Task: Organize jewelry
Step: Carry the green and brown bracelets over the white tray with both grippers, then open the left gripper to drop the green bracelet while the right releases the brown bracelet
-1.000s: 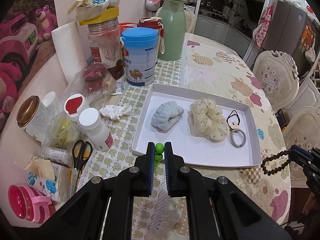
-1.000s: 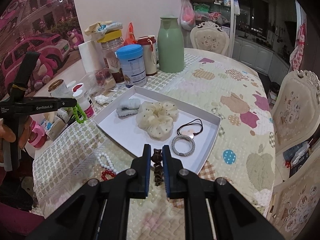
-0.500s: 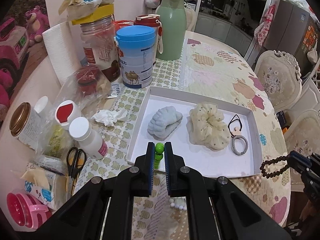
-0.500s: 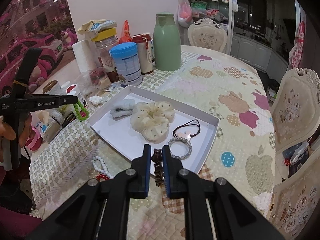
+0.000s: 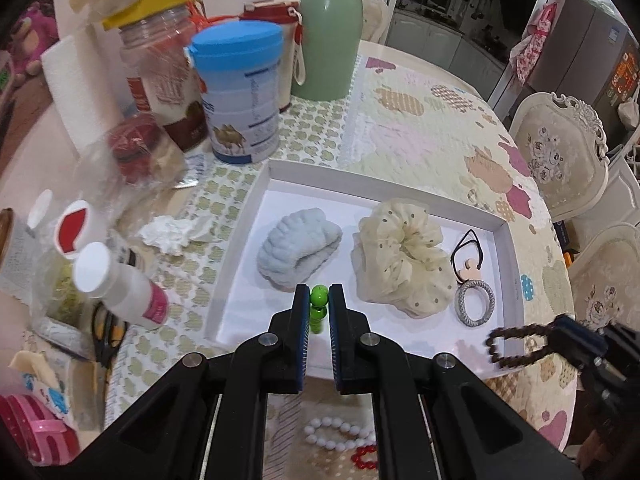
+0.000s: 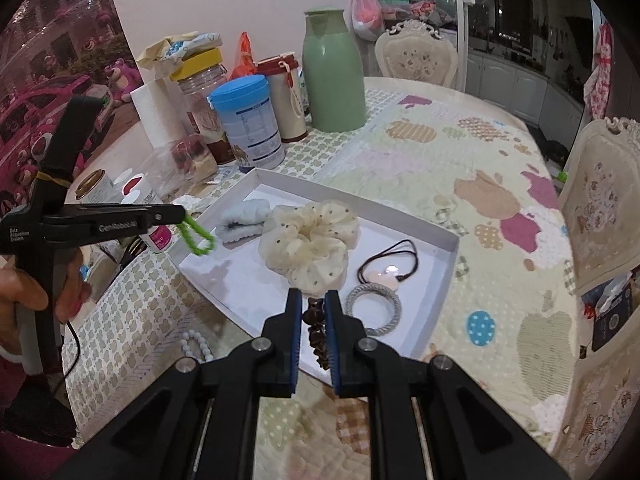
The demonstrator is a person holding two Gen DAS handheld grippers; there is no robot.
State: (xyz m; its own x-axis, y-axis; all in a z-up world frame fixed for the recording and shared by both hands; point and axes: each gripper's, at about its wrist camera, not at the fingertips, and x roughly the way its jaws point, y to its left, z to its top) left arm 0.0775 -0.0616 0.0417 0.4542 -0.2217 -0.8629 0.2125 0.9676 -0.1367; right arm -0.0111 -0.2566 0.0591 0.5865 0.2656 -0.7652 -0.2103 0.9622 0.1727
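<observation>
Green bead bracelet (image 5: 319, 297), brown bead bracelet (image 6: 316, 322), white tray (image 5: 506, 276), cream dotted scrunchie (image 5: 400, 256), pale-blue scrunchie (image 5: 298, 252).

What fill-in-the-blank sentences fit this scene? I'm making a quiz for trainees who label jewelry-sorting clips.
1. The left gripper is shut on a bracelet of ____ beads.
2. The right gripper is shut on a bracelet of ____ beads.
3. The cream scrunchie lies in the white ____.
4. The white bead bracelet lies ____ the tray, on the tablecloth.

Missing words: green; brown; tray; outside
</observation>
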